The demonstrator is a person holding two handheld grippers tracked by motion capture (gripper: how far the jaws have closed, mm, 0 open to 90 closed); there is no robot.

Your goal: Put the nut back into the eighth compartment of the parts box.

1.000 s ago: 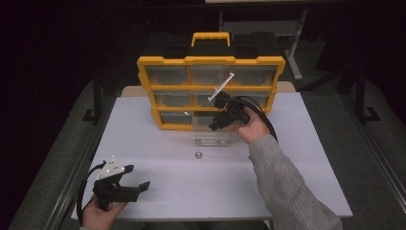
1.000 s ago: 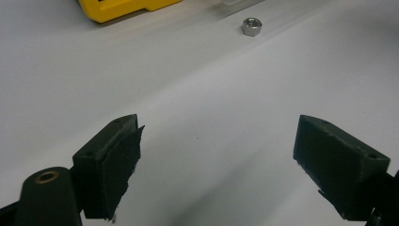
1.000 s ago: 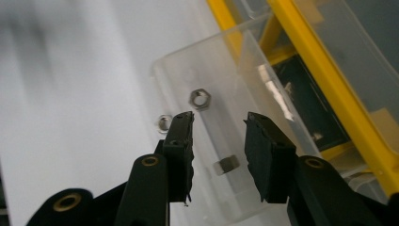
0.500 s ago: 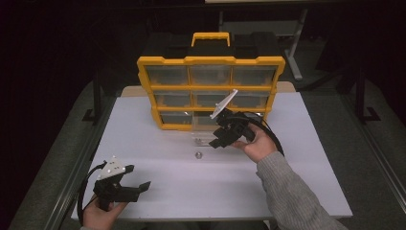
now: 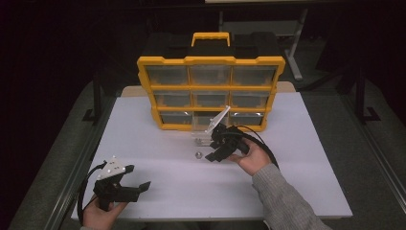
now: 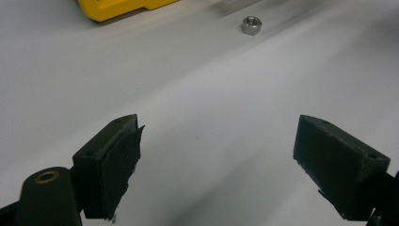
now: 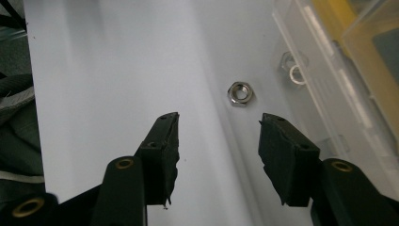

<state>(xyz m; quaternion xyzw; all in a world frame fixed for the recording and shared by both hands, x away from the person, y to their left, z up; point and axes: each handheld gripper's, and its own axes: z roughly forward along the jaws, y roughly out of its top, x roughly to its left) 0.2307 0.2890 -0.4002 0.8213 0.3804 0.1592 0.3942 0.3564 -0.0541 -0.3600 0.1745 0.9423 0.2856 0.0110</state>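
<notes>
Right gripper (image 5: 209, 154) lowered toward nut (image 5: 197, 155), jaws just opening, empty; left gripper (image 5: 143, 188) apart

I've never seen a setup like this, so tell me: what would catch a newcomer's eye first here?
Most striking is the yellow organiser case with clear drawers, standing upright at the far side of the white table. Just in front of it lies a small steel nut, and the right claw points at it with its jaws apart, having just been opening, nothing between them. The left claw sits open at the near left corner.
</notes>
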